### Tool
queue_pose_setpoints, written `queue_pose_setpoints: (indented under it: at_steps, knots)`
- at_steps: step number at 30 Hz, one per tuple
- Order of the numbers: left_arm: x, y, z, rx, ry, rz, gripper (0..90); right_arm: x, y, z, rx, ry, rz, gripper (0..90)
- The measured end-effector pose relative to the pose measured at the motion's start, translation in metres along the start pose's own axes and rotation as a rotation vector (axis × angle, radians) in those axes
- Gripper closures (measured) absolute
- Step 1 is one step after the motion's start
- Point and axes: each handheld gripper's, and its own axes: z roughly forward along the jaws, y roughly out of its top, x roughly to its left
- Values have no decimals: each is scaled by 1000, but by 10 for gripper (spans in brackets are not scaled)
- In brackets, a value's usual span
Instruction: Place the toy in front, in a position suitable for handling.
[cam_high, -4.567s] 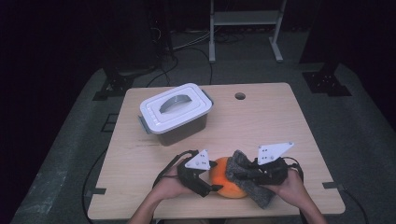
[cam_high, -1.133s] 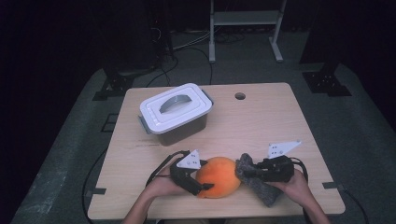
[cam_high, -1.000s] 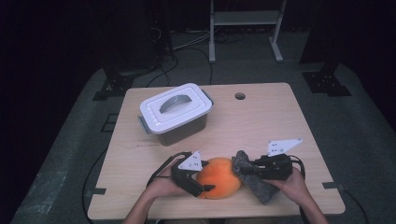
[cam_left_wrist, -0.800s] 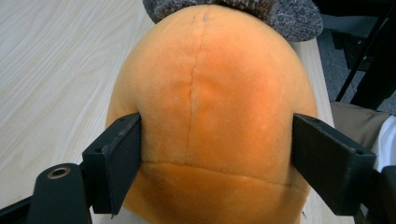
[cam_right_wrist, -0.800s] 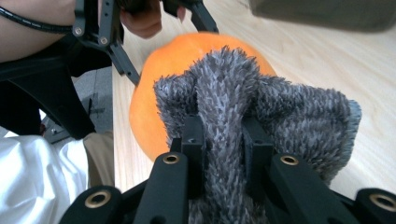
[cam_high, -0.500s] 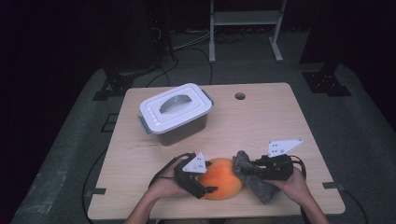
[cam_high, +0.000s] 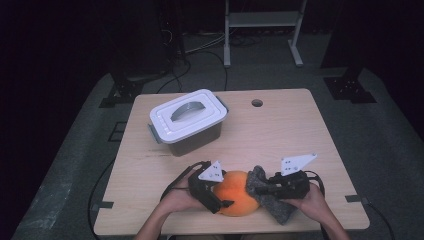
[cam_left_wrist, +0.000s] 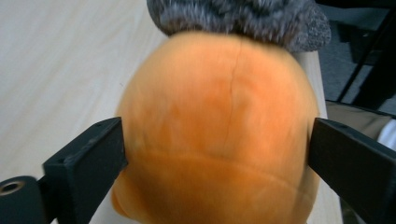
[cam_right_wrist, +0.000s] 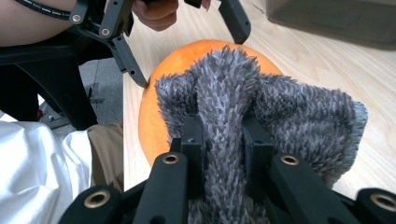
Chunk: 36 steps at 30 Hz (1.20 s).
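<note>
An orange soft ball (cam_high: 235, 197) rests near the table's front edge. My left gripper (cam_high: 225, 192) reaches around it from the left. In the left gripper view the ball (cam_left_wrist: 215, 130) spans the whole gap of that gripper (cam_left_wrist: 217, 149). Its jaws have just been opening and stand at the ball's sides without denting it. My right gripper (cam_high: 260, 190) is shut on a grey fuzzy cloth (cam_high: 272, 205), bunched between the jaws (cam_right_wrist: 224, 135). The cloth (cam_right_wrist: 280, 116) lies against the ball's right side (cam_right_wrist: 149, 116).
A white-lidded plastic box (cam_high: 187, 122) with a grey handle stands at the back left of the wooden table (cam_high: 280, 135). A small round hole (cam_high: 257, 103) is near the far edge. A person's lap sits just below the front edge.
The cloth, draped over the ball 4.6 s ago, now sits at its right side. In the last second the left gripper's top plate tilted slightly; the ball stayed put.
</note>
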Motion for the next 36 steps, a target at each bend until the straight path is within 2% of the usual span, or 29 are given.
queue_pose_setpoints:
  at_steps: [1,8,10,13,16,17,18,19,20,24,25,26,27,29,32,33,36]
  knots:
    - [-1,-1,-1,2,2,14,92,-2,-2,-1,10,6,1,741]
    - [0,-4,-3,2,-1,17,163,-11,-12,-9,33,4,41,739]
    - [-1,-2,-2,3,3,20,164,-7,-6,-13,2,-8,25,740]
    - [-10,5,0,12,28,78,164,0,7,-12,-36,-8,-6,740]
    - [-15,10,2,14,41,94,163,5,15,-8,-35,-17,-34,741]
    - [-19,13,4,32,52,120,162,12,22,-3,-22,-32,-61,740]
    - [-19,13,4,32,52,120,161,12,22,-3,-22,-32,-61,740]
    - [-21,14,5,38,55,130,155,18,26,1,-7,-44,-86,741]
    - [-21,14,5,37,54,133,155,19,27,2,-2,-43,-91,741]
    - [-17,12,4,27,43,113,156,13,22,2,10,-39,-72,745]
    - [-15,10,2,10,35,91,156,10,19,0,11,-37,-63,745]
    - [-15,10,2,10,35,91,155,7,16,-1,6,-32,-51,745]
    - [-13,10,1,5,26,71,157,5,13,-3,8,-35,-41,745]
    - [-13,10,1,0,27,63,188,3,9,-7,17,-43,-27,745]
    - [-15,13,2,-8,40,58,213,3,9,-10,25,-58,-28,744]
    - [-16,15,2,-12,46,54,223,7,14,-14,27,-82,-45,744]
    - [-21,21,3,-24,60,62,224,11,20,-17,9,-86,-60,745]
